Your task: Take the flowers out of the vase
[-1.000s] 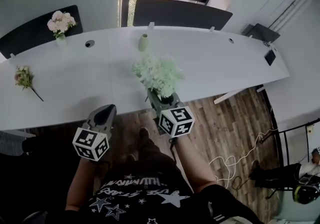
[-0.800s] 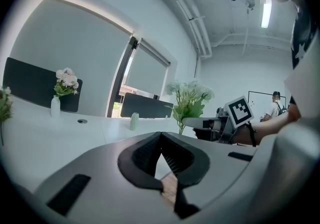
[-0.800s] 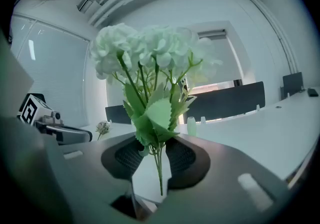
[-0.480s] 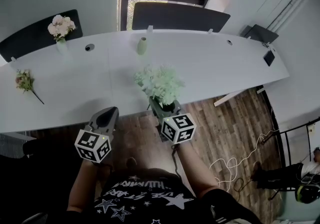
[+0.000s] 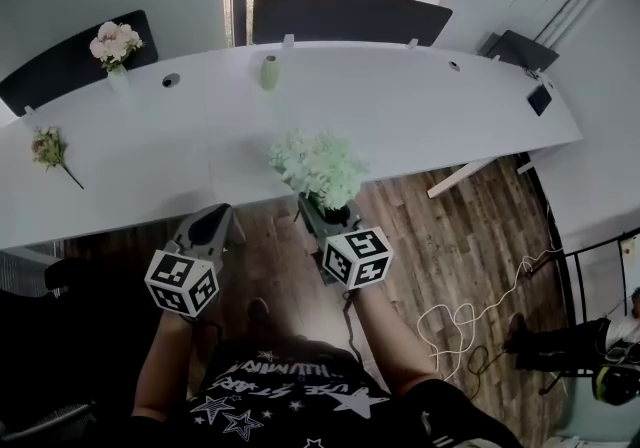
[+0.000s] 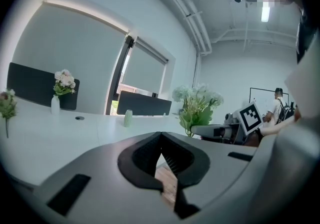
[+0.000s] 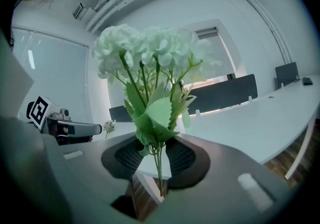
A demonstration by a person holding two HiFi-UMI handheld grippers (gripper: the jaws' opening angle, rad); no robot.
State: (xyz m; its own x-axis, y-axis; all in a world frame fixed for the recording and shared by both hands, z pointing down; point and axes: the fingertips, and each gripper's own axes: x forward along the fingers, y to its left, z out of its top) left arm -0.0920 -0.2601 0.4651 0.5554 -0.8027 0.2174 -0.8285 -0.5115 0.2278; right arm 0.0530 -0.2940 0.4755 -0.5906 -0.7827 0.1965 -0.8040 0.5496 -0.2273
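Note:
My right gripper [image 5: 318, 208] is shut on the thin stems of a white-and-green flower bunch [image 5: 318, 166], which stands upright over the table's front edge. In the right gripper view the stems [image 7: 159, 170] run between the pads, with the blooms [image 7: 150, 48] above. The empty pale green vase [image 5: 269, 72] stands upright far back on the white table [image 5: 420, 116], well apart from the bunch. My left gripper [image 5: 207, 226] hovers over the floor in front of the table, its jaws shut with nothing between them [image 6: 160, 135].
A white vase of pink flowers [image 5: 113, 44] stands at the table's back left. A loose small bunch [image 5: 50, 149] lies at the left end. Dark chairs [image 5: 340, 18] line the far side. A phone [image 5: 540, 99] lies at the right end. Cables [image 5: 455, 326] trail on the wood floor.
Both grippers have drawn back from the table towards the person. The held bunch has moved further from the green vase, from over the tabletop to over its front edge.

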